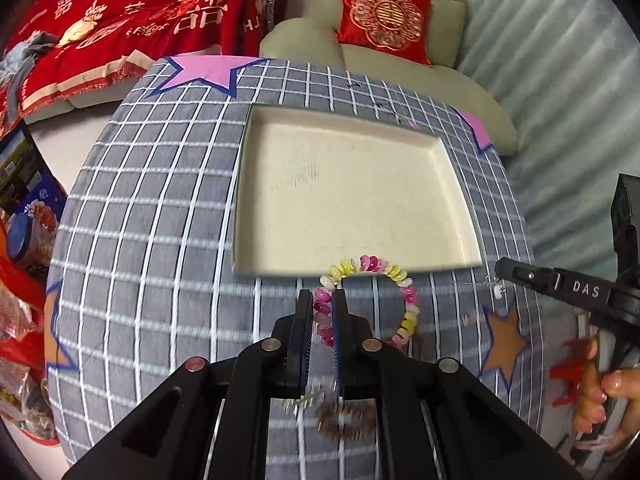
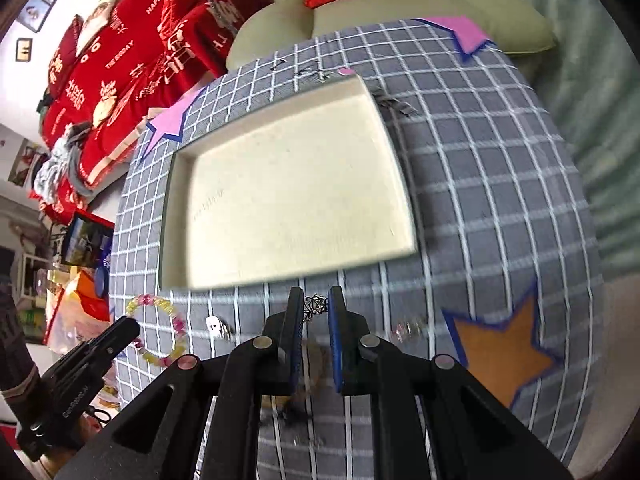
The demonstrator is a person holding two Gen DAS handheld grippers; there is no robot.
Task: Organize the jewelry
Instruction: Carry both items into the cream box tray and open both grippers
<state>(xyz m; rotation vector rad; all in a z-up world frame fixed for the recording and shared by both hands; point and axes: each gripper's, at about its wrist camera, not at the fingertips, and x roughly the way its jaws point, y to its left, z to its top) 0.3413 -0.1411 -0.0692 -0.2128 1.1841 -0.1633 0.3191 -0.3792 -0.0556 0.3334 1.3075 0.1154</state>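
Both claws nearly closed: left claw (image 1: 323, 300) on beaded bracelet (image 1: 370, 268), right claw (image 2: 315, 300) on silver ring (image 2: 315, 305).

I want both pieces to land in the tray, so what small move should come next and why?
Probably carry both forward over the tray before releasing: the left gripper is shut on the beaded bracelet, the right gripper on the silver ring, and both sit short of its near rim.

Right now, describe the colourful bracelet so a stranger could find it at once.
Start at the cream tray on the checked grey cloth. Just off its near edge, the bead bracelet forms a ring, one side pinched in the left gripper. Its pink, yellow and white beads separate it from the brown bracelet and the small silver pieces nearby.
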